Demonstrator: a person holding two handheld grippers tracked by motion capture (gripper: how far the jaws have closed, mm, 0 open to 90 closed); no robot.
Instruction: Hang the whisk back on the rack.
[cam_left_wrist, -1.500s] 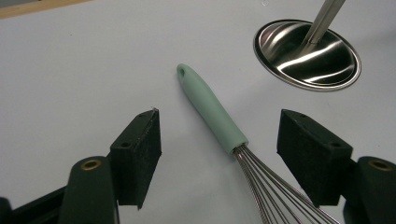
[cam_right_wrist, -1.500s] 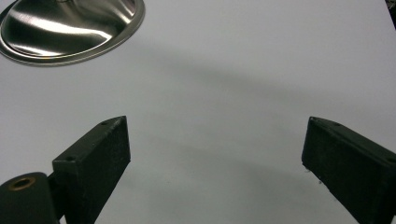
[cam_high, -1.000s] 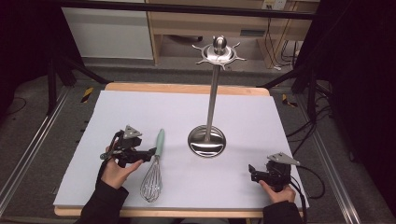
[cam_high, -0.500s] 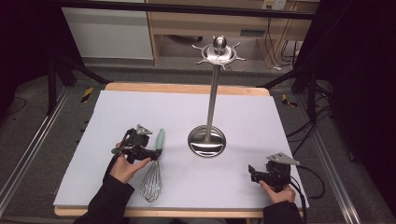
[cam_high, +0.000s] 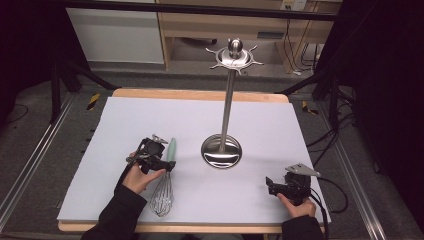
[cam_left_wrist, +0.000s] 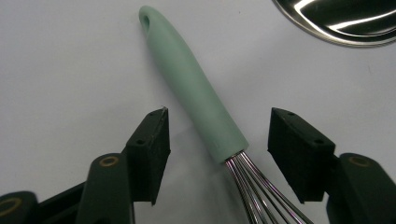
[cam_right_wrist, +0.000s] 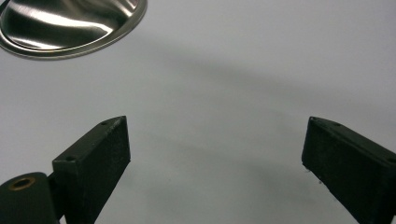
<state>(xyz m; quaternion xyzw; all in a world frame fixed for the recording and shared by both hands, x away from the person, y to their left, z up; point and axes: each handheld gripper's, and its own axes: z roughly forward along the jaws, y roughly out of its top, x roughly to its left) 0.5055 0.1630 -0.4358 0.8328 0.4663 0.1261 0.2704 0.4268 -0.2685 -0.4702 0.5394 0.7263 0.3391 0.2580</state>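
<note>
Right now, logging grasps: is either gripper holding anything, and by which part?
Nothing yet. The left gripper straddles the whisk at its handle's wire end, closing, pads clear. The right gripper is open.

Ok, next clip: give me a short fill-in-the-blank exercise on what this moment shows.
1. The whisk has a pale ____ handle.
2. The left gripper has its jaws on either side of the whisk's ____, not yet pressing on it.
3. The right gripper holds ____.
4. The metal stand rests on a ____ base.

Missing words: green; handle; nothing; round
</note>
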